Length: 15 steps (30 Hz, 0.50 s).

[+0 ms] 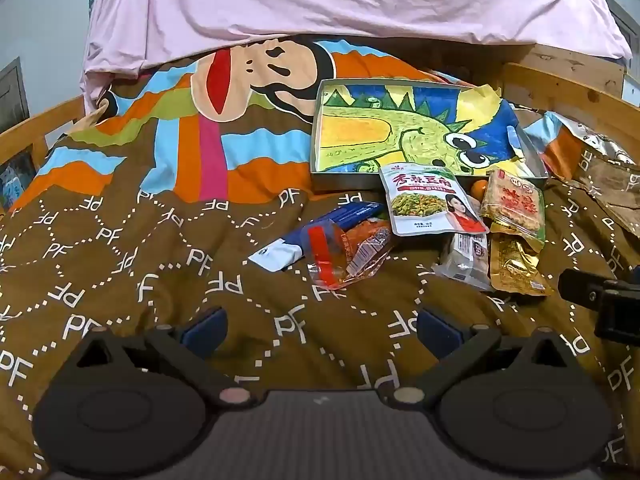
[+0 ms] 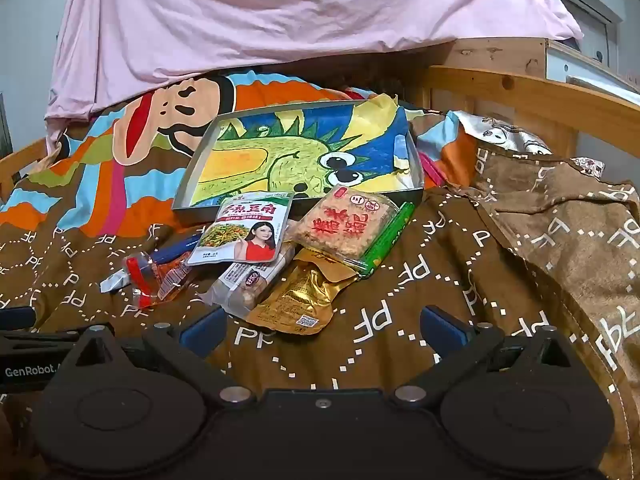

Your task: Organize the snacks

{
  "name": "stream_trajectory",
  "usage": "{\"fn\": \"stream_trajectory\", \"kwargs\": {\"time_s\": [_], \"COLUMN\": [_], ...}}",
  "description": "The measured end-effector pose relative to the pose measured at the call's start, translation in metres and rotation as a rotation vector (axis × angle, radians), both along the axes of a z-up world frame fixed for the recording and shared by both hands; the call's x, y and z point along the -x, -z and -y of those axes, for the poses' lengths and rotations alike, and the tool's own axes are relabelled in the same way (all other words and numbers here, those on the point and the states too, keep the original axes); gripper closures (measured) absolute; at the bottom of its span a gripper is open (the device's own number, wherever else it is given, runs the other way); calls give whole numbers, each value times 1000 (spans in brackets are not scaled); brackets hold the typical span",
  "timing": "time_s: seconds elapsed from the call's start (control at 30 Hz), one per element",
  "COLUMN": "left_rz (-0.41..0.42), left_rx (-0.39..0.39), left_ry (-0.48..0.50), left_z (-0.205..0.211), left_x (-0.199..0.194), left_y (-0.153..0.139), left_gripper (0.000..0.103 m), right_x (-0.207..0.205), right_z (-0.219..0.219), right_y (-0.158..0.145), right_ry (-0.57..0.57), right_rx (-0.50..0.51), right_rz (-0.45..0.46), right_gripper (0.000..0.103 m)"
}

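Both tongs, left [image 1: 320,326] and right [image 2: 322,326], are spread wide and grasp nothing, hovering over bare brown bedspread [image 1: 120,264]. The snack packets [image 2: 280,256] lie heaped against the near edge of the shallow tray [image 2: 188,184]; wooden bed rail [image 2: 520,88] bounds the right.
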State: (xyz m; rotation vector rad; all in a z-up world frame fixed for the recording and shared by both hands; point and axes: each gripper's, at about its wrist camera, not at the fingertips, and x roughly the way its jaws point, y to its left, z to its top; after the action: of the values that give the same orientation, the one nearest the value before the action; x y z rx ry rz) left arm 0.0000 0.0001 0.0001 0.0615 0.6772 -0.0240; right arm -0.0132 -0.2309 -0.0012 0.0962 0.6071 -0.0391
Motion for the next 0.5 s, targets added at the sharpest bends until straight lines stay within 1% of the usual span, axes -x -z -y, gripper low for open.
{"fn": "stream_trajectory", "kwargs": {"time_s": [0.5], "left_rz": [-2], "left_rx": [0], "left_ry": [0], "left_z": [0], "left_x": [0], "left_y": [0], "left_gripper": [0], "right_x": [0], "right_z": [0], "right_y": [1], "right_ry": [-2], "right_rx": [-1], "right_rz": [1], "right_gripper": [1]}}
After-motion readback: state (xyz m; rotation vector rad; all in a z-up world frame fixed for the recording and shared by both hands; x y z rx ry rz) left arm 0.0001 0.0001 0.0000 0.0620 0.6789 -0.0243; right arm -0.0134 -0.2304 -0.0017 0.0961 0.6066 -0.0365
